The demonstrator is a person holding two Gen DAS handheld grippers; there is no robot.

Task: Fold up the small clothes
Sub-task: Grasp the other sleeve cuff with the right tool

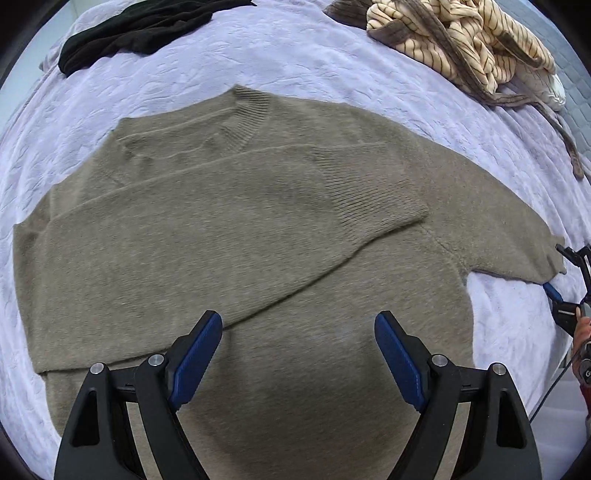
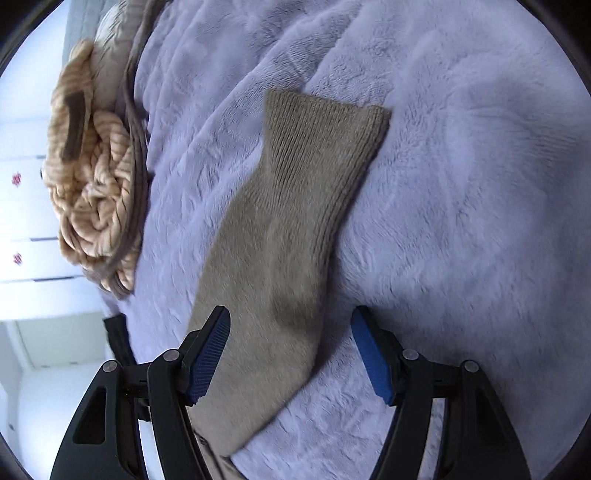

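Observation:
A taupe knit sweater (image 1: 240, 240) lies flat on a lavender fleece blanket (image 1: 332, 66), collar away from me. One sleeve (image 1: 332, 206) is folded across the chest. The other sleeve (image 1: 517, 236) stretches out to the right. My left gripper (image 1: 299, 332) hovers open over the sweater's lower body, nothing between its blue pads. My right gripper (image 1: 553, 267) sits at the outstretched sleeve's cuff. In the right wrist view this sleeve (image 2: 295, 221) runs away from me to its ribbed cuff (image 2: 325, 118). The right gripper (image 2: 290, 325) stands open astride it, pads not pressing.
A black garment (image 1: 140, 29) lies at the far left of the bed. A crumpled cream striped garment (image 1: 461, 44) with brown trim sits at the far right, seen again as the striped garment (image 2: 92, 192). A hand (image 1: 581, 328) holds the right gripper. White furniture (image 2: 22, 221) stands beyond the bed.

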